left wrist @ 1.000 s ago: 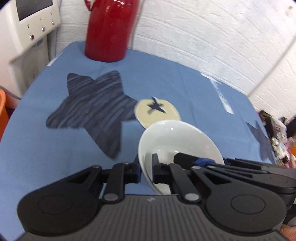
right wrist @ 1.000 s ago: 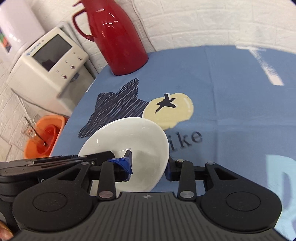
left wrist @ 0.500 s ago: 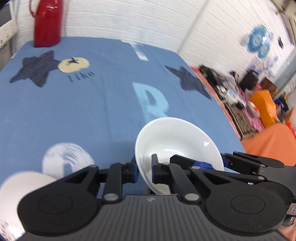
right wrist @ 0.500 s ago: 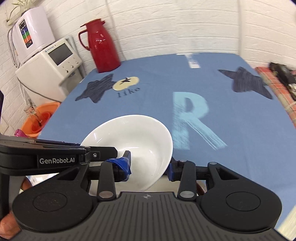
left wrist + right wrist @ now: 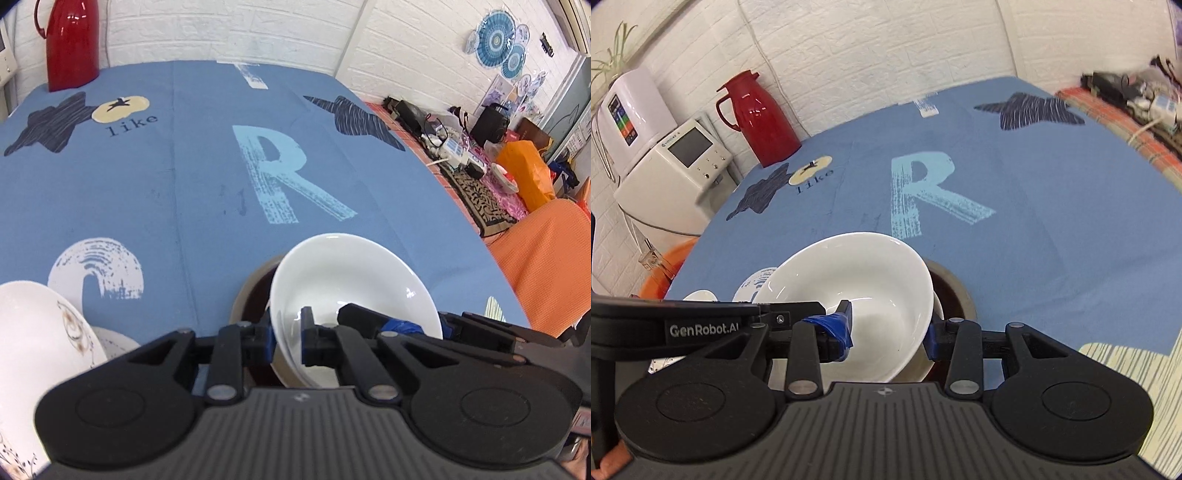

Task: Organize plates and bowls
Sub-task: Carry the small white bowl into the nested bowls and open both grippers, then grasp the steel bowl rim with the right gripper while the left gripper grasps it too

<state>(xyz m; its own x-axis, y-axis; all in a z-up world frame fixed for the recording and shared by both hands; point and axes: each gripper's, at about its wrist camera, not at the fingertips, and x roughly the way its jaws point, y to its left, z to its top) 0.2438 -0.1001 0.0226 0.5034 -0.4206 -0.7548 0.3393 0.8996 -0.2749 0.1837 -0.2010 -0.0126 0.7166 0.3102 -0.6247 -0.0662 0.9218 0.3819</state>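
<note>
Now we pinch the white bowl [image 5: 351, 280] rim, left gripper [image 5: 286, 341] and right gripper [image 5: 888, 334] both clamped: glazed, slippery, breakable.

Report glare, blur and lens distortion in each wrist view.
Left wrist view: sharp; small glare spots on the white bowl rim and red thermos; fisheye bends the tablecloth edges. Right wrist view: clutter at the far right corner is smeared; highlights on the thermos; brick wall lines curve.
</note>
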